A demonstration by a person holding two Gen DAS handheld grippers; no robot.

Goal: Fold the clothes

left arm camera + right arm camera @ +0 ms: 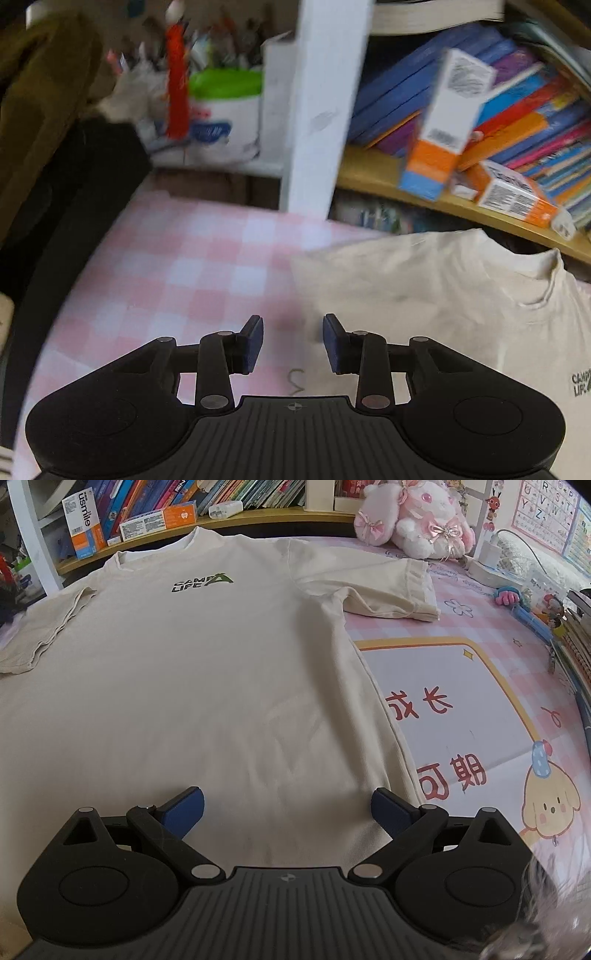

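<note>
A cream T-shirt with a dark chest logo lies flat, front up, on a pink checked cloth. Its collar points to the far shelf and both short sleeves are spread out. My right gripper hovers over the shirt's lower right part, its blue pads wide open and nothing between them. In the left wrist view the same T-shirt fills the right side, collar at far right. My left gripper stands partly open above the shirt's left edge and the pink checked cloth, holding nothing.
A wooden shelf with books and orange-white boxes runs along the far edge. A white post stands beside it. A pink plush toy sits at the far right. A printed mat lies right of the shirt.
</note>
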